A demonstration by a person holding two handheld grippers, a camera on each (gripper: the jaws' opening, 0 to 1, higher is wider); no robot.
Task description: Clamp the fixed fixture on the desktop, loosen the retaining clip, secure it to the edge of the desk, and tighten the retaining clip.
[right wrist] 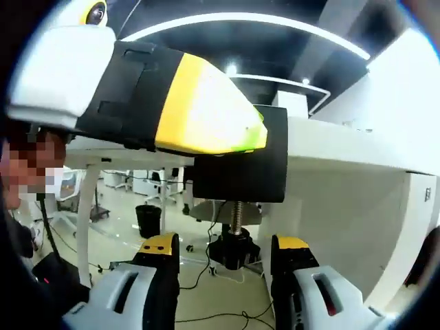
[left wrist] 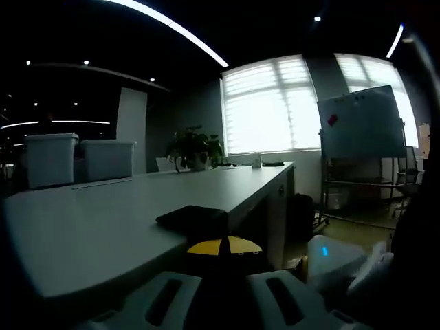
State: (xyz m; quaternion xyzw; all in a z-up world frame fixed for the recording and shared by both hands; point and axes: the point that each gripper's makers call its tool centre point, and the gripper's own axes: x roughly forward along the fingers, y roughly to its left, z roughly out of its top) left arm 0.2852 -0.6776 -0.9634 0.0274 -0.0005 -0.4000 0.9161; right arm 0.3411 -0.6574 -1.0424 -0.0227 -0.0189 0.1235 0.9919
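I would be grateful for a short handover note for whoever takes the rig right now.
Left tongs: shut on the black clamp fixture, holding it over the desk edge.
Right tongs: open, below the desk, either side of the screw knob, not gripping it.
Done: fixture is on the desk edge.
Left: whether the screw is tightened I cannot tell; turn the knob to tighten, then release.
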